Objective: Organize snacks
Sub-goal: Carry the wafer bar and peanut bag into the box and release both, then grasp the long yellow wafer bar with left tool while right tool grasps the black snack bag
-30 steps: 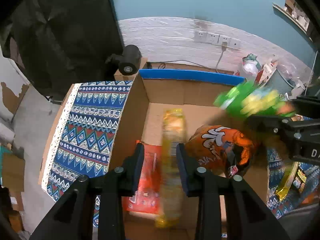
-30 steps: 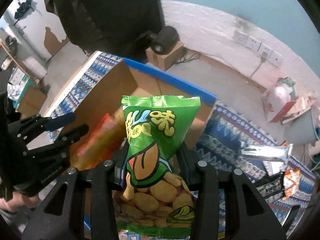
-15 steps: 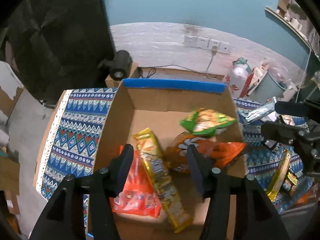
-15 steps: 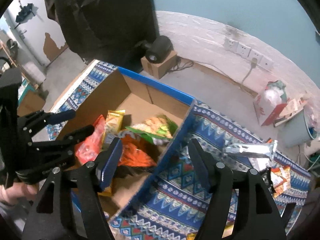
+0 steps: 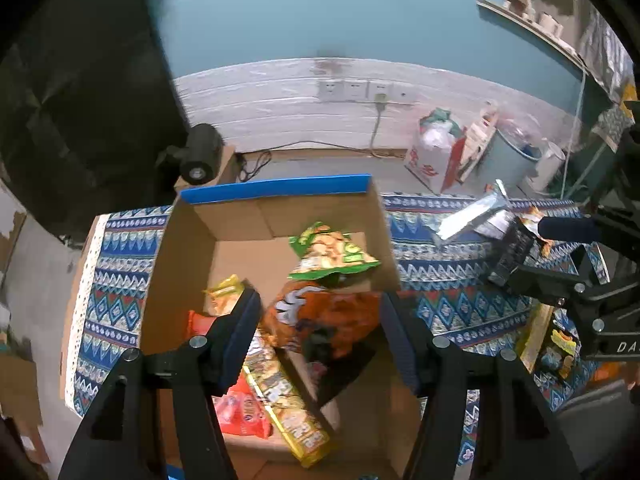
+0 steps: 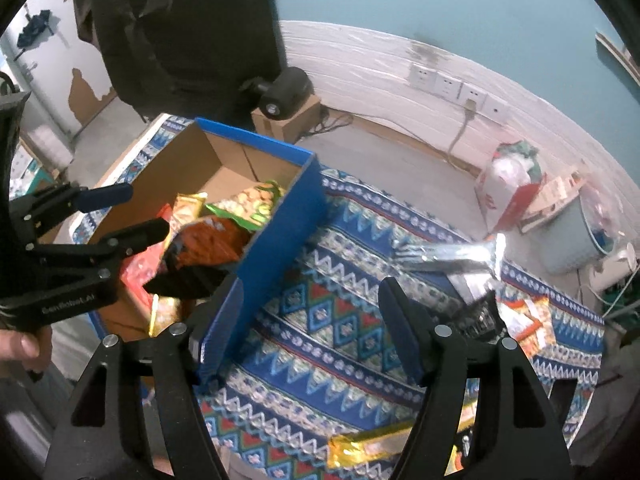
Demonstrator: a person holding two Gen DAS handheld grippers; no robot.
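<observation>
An open cardboard box with blue outer walls holds a green chip bag, an orange bag, a long yellow pack and a red pack. My left gripper hangs above the box with its jaws opening and nothing between the pads. My right gripper stands open and empty over the box's right wall and the patterned cloth. On the cloth lie a silver pack, a gold bar and an orange-white packet.
A black lamp-like device sits on a small carton behind the box. Wall sockets with a cable, a white bag and a grey bucket stand by the wall. A hand grips the left tool.
Both grippers opened and let go: the yellow pack and the green bag now lie in the box. Both tools rose and drew back, the right one shifting over the cloth.
</observation>
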